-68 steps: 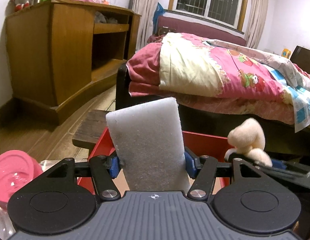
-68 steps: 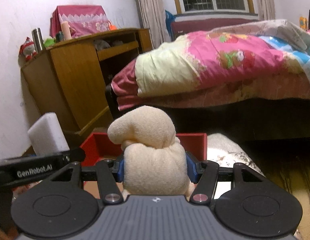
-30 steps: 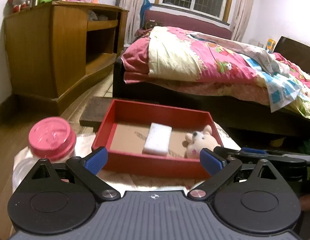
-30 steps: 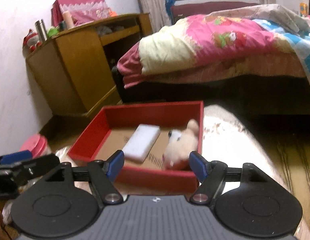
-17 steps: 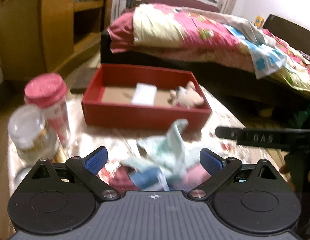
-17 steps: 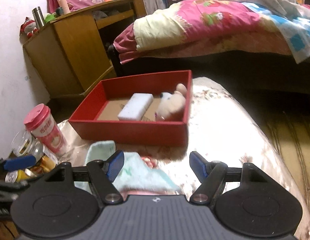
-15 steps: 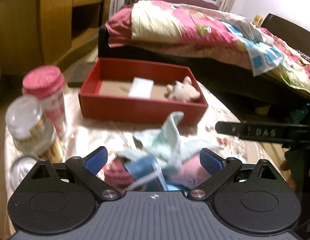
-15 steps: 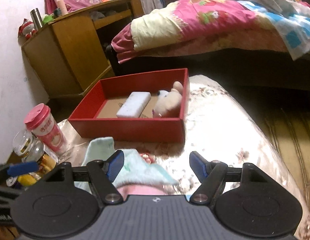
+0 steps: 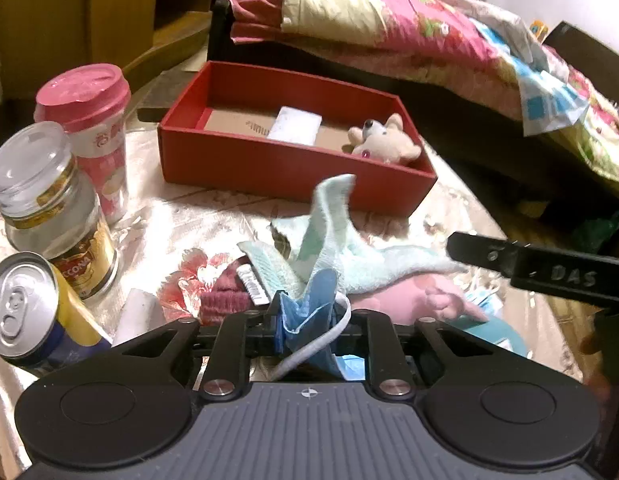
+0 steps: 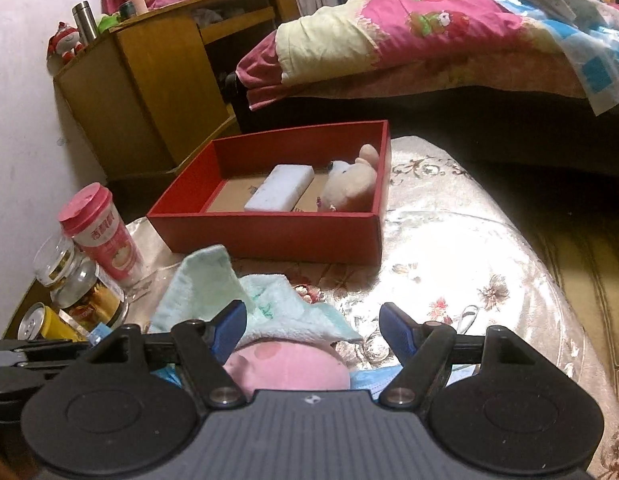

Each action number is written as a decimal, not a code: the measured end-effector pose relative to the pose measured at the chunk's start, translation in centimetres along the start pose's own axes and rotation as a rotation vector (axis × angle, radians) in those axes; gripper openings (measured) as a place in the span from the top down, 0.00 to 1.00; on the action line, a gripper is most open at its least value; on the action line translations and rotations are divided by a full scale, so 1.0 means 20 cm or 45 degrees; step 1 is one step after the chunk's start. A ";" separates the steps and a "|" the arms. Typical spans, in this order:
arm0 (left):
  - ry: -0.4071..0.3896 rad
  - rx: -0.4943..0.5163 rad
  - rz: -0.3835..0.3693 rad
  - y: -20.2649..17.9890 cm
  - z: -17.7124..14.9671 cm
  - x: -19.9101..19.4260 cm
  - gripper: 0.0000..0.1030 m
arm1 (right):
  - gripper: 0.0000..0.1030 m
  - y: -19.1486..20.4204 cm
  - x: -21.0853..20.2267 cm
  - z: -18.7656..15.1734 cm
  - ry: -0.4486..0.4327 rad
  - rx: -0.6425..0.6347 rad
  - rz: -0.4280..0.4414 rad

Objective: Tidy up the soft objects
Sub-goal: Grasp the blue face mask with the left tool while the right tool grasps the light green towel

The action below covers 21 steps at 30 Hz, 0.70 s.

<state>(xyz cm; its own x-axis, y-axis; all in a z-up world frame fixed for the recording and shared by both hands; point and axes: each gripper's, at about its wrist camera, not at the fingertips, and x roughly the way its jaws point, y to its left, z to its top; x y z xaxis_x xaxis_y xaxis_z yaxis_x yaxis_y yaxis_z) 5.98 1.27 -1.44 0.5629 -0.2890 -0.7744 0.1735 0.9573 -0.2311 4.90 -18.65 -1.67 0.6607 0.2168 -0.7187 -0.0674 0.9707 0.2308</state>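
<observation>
A red box (image 9: 277, 168) on the table holds a white sponge (image 9: 295, 130) and a beige plush mouse (image 9: 383, 144); the box (image 10: 269, 236), the sponge (image 10: 279, 188) and the mouse (image 10: 349, 190) also show in the right wrist view. My left gripper (image 9: 307, 326) is shut on a blue face mask (image 9: 309, 312) with a white ear loop. A light green towel (image 9: 341, 248) lies behind it over a pink soft toy (image 9: 413, 296) and a maroon cloth (image 9: 225, 300). My right gripper (image 10: 313, 330) is open above the pink toy (image 10: 285, 368) and the towel (image 10: 245, 300).
At the left stand a pink-lidded cup (image 9: 93, 132), a glass jar (image 9: 49, 208) and a yellow can (image 9: 25, 312). A bed with a pink quilt (image 9: 389, 36) lies beyond the table. A wooden cabinet (image 10: 157, 76) stands at the back left.
Both grippers let go of the sponge and the plush mouse into the red box and pulled back. My left gripper has closed on the blue face mask. My right gripper has lowered over the pink toy.
</observation>
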 end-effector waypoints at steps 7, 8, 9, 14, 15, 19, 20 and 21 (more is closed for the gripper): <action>-0.105 0.014 -0.107 0.00 0.03 -0.20 0.95 | 0.51 0.07 0.08 0.05 0.049 -0.014 0.070; -0.113 0.003 -0.120 0.01 0.03 -0.21 0.95 | 0.51 0.08 0.10 0.06 0.046 -0.021 0.073; -0.120 -0.009 -0.135 0.02 0.04 -0.23 0.95 | 0.51 0.11 0.12 0.08 0.047 -0.032 0.081; -0.182 -0.040 -0.152 0.05 0.08 -0.32 0.98 | 0.35 0.22 0.22 0.11 0.112 -0.070 0.160; -0.204 -0.038 -0.142 0.06 0.08 -0.34 0.98 | 0.35 0.24 0.24 0.11 0.122 -0.081 0.175; -0.220 -0.068 -0.180 0.10 0.09 -0.38 0.98 | 0.35 0.31 0.35 0.10 0.167 -0.152 0.163; -0.223 -0.066 -0.170 0.10 0.09 -0.38 0.98 | 0.39 0.31 0.37 0.09 0.173 -0.140 0.168; -0.217 -0.087 -0.183 0.11 0.09 -0.38 0.98 | 0.55 0.31 0.41 0.09 0.200 -0.125 0.161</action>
<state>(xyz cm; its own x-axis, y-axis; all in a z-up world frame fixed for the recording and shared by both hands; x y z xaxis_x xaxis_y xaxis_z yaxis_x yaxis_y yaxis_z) 3.62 5.56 4.99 0.6657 -0.4131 -0.6215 0.2099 0.9028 -0.3753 11.18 -11.07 -4.89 0.5182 0.3437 -0.7831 -0.2197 0.9385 0.2665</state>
